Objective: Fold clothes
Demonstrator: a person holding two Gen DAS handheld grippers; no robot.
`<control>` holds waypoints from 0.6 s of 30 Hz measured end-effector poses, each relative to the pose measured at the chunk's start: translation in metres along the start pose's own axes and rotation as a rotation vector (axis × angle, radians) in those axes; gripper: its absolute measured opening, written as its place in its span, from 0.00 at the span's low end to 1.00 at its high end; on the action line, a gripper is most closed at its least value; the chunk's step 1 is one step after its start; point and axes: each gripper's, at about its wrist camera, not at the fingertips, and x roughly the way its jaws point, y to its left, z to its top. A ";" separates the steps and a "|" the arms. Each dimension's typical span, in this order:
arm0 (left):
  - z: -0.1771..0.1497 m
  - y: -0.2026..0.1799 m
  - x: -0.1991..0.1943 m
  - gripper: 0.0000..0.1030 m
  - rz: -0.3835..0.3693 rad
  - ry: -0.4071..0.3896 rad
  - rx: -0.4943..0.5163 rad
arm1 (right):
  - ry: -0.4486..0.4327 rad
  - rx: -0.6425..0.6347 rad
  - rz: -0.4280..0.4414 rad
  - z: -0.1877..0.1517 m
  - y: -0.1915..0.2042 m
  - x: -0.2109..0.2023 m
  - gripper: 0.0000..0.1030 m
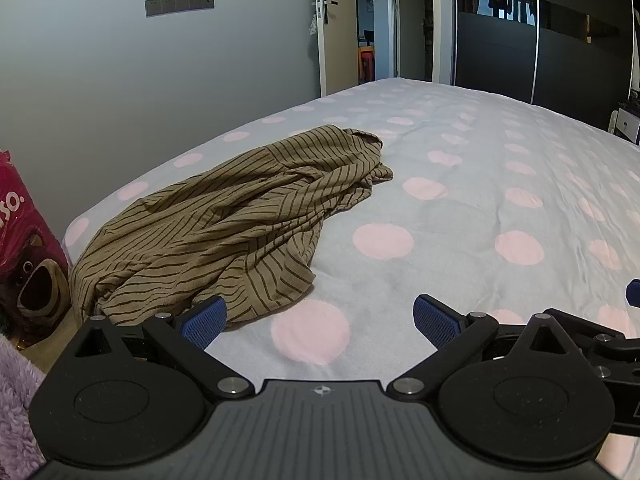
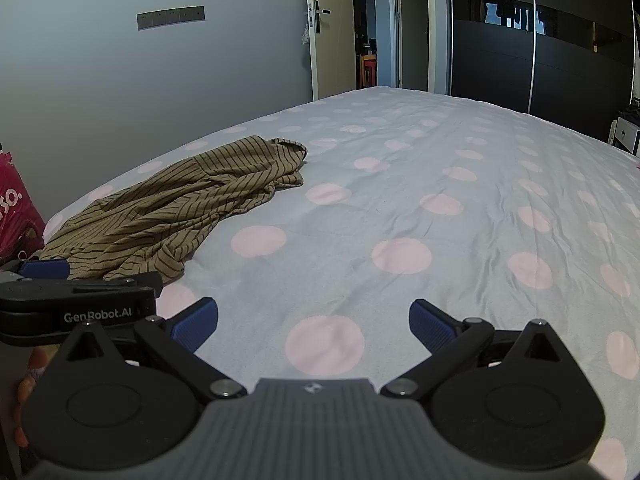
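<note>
A crumpled olive-brown garment with dark stripes (image 1: 224, 220) lies in a heap on the left part of the bed, its near hem close to the bed's front left corner. My left gripper (image 1: 320, 320) hovers open just in front of that hem, its left blue pad (image 1: 204, 322) almost at the cloth. My right gripper (image 2: 314, 324) is open over bare bedspread, to the right of the garment (image 2: 176, 208). The left gripper's body (image 2: 76, 300) shows at the left edge of the right wrist view. Neither gripper holds anything.
The bed (image 1: 460, 208) is covered by a grey spread with pink dots. A pink bag with a bear print (image 1: 28, 264) stands on the floor at its left. A fluffy lilac fabric (image 1: 16, 400) lies at the lower left. Beyond the bed are a wall, an open door (image 1: 340, 32) and dark wardrobe doors (image 1: 540, 40).
</note>
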 end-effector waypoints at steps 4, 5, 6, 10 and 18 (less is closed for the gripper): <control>0.000 0.000 0.000 0.99 0.000 0.001 0.000 | 0.001 -0.001 -0.001 0.001 0.001 0.001 0.99; 0.000 0.000 0.000 0.99 0.000 0.003 0.001 | 0.001 -0.002 -0.001 0.001 0.001 0.001 0.99; 0.000 0.000 0.000 0.99 -0.001 0.004 0.002 | 0.001 -0.001 -0.001 0.000 0.001 0.001 0.99; 0.001 -0.001 0.000 0.99 -0.002 0.007 0.001 | 0.003 -0.001 -0.002 0.000 0.002 0.001 0.99; 0.000 0.000 0.003 0.99 -0.007 0.027 -0.001 | 0.011 0.002 -0.005 -0.001 0.001 0.005 0.99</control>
